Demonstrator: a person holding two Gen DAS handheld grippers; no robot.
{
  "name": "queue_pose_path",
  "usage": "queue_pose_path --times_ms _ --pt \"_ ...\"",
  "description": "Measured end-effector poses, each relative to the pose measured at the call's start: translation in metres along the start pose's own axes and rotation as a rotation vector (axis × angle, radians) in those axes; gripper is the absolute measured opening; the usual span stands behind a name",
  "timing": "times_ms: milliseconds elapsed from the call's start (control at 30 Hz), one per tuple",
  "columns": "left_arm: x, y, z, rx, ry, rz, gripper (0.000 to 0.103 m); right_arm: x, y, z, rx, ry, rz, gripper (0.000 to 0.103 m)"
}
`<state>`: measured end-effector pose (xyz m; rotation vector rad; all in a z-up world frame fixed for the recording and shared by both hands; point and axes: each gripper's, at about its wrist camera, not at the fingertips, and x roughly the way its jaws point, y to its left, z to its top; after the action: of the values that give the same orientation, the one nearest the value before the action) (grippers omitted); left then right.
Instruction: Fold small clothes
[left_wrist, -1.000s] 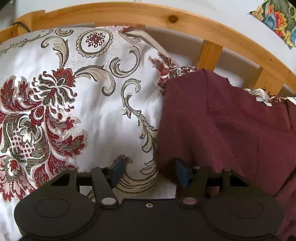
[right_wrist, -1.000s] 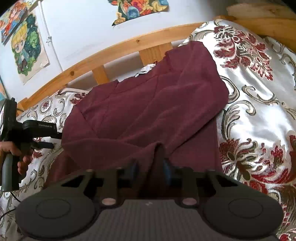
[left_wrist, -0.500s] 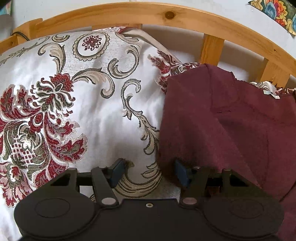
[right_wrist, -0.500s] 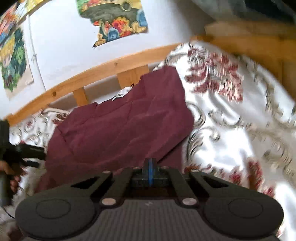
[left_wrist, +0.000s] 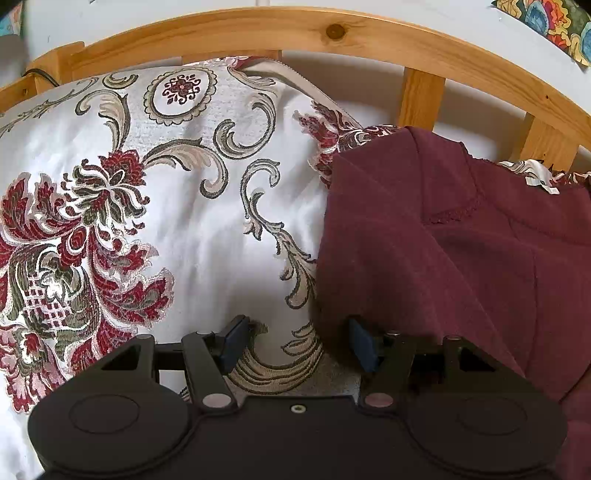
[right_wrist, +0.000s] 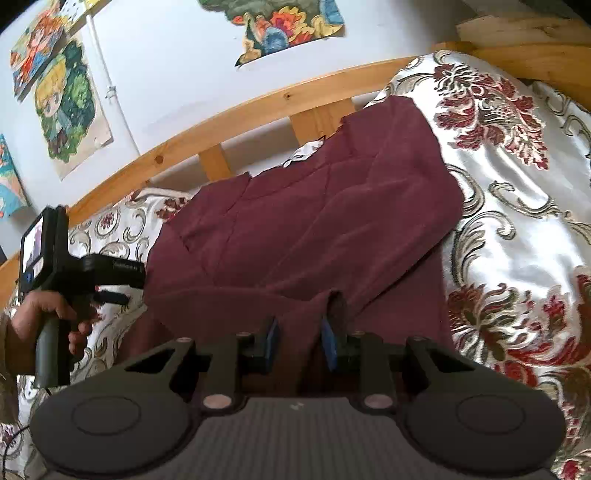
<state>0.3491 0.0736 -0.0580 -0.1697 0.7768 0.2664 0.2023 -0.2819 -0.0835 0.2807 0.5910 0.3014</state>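
Maroon garment (right_wrist: 306, 229): lies spread on the bed, its top edge against the wooden headboard rail (right_wrist: 229, 129), its near hem bunched into a raised ridge just ahead of the right tool.
Bed cover: white satin bedspread (left_wrist: 177, 229) with a red floral pattern; bare to the left of the garment.
Right tool (right_wrist: 298, 343): jaws parted to a medium gap, with a ridge of the hem standing between them; no clamping contact is visible. Half a second ago the same jaws were fully closed, so this tool has just released.
Left tool (left_wrist: 295, 343): jaws wide apart, holding nothing; the right pad sits at the garment's left edge, the left pad over bedspread. Pose unchanged over the last second.
Garment change: the body has settled lower and flatter on the bed.
Task meaning: judged as one fold or pull completed and let go; both tools are free for a fresh grasp.
Next need: a clean bite on a single edge, not the bunched ridge.
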Motion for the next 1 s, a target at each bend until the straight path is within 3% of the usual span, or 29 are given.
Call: queue_pose_path --times_ms 133,467,533,567,800,1000 --pt "0.000 0.000 0.000 0.001 -0.001 0.000 0.063 0.003 0.002 -0.002 -0.013 -0.002 -0.005 0.023" --pt "0.001 0.000 0.000 0.014 -0.004 0.006 0.063 0.006 -0.011 0.001 0.061 0.009 0.021 0.026" --pt "0.002 -0.001 0.000 0.017 -0.005 0.009 0.063 0.007 -0.011 0.000 0.066 0.011 0.032 0.019" --pt "0.002 -0.001 0.000 0.018 -0.006 0.010 0.063 0.006 -0.010 0.000 0.065 -0.001 0.035 0.006" --pt "0.004 -0.001 0.002 0.032 0.000 0.023 0.065 -0.022 -0.012 0.010 0.095 -0.133 -0.070 0.004" --pt "0.005 -0.003 0.002 0.049 -0.001 0.030 0.066 -0.020 -0.013 0.008 0.094 -0.110 -0.147 0.004"
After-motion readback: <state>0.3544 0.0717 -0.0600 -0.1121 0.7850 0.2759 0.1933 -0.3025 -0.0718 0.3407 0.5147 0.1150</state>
